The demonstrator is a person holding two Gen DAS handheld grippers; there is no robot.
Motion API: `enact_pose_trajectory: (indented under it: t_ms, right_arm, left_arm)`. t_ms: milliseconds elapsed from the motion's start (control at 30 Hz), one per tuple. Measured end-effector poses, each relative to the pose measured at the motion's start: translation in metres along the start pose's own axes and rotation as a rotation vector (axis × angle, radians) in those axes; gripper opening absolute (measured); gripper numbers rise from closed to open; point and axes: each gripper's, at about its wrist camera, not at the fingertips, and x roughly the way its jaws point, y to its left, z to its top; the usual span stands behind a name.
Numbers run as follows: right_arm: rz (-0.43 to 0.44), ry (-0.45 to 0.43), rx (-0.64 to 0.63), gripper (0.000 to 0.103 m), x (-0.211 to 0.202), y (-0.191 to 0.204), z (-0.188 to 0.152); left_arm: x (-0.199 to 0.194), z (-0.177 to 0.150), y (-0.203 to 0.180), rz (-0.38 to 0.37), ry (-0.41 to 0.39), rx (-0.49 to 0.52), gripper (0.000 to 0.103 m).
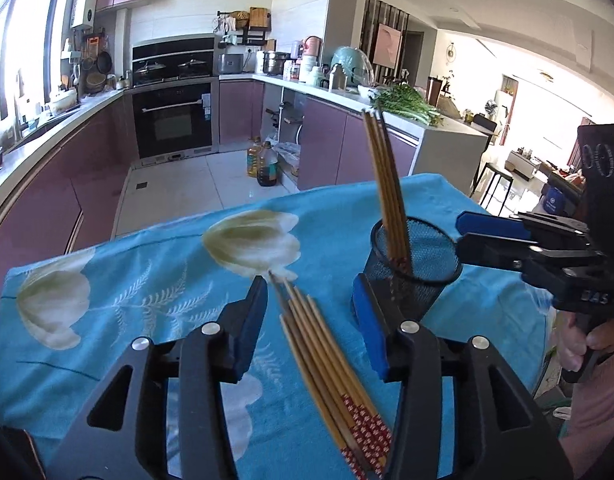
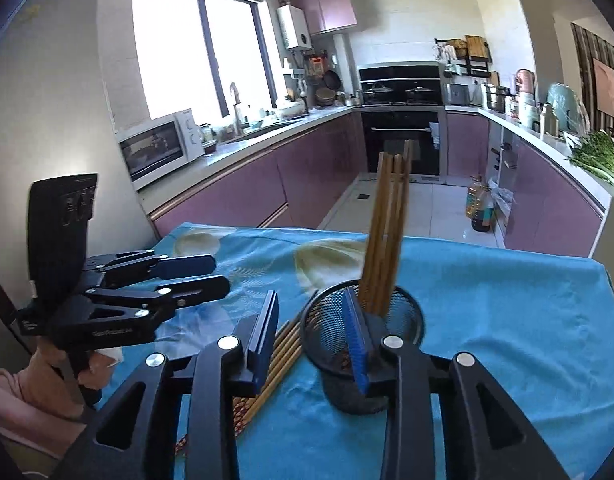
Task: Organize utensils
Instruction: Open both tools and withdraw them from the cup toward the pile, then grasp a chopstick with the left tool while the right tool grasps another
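Note:
A black mesh cup (image 1: 417, 268) stands on the blue floral cloth (image 1: 127, 300) and holds several upright wooden chopsticks (image 1: 385, 184). More chopsticks (image 1: 327, 364) with red patterned ends lie flat on the cloth between my left gripper's (image 1: 311, 312) open jaws, untouched. My right gripper (image 2: 311, 320) is open; its right finger reaches into the cup (image 2: 363, 344) beside the standing chopsticks (image 2: 387, 236). The lying chopsticks (image 2: 279, 360) are partly hidden behind its left finger. Each gripper shows in the other's view: the right (image 1: 491, 236), the left (image 2: 203, 276).
The cloth-covered table ends at its far edge (image 2: 427, 240), with kitchen floor beyond. Purple cabinets and counters ring the room. Oil bottles (image 1: 263, 160) stand on the floor. Green vegetables (image 1: 407, 104) lie on the right counter. A microwave (image 2: 159, 148) sits on the left counter.

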Motion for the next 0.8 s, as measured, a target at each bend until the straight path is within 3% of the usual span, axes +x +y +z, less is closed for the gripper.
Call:
enact_pose_trajectory:
  t_ms: [267, 400, 800]
  right_arm:
    - [0.059, 0.164, 0.037, 0.035, 0.044, 0.017, -0.037]
    - [0.051, 0.234, 0.074, 0.035, 0.065, 0.018, -0.057]
    - [0.016, 0.278, 0.102, 0.035, 0.081, 0.018, -0.074]
  left_arm:
    - [0.020, -0.054, 0.027, 0.042, 0.138, -0.048, 0.044]
    - [0.034, -0.075, 0.021, 0.049, 0.186, -0.040, 0.044]
    - [0.044, -0.088, 0.004, 0.024, 0.235, -0.013, 0.047]
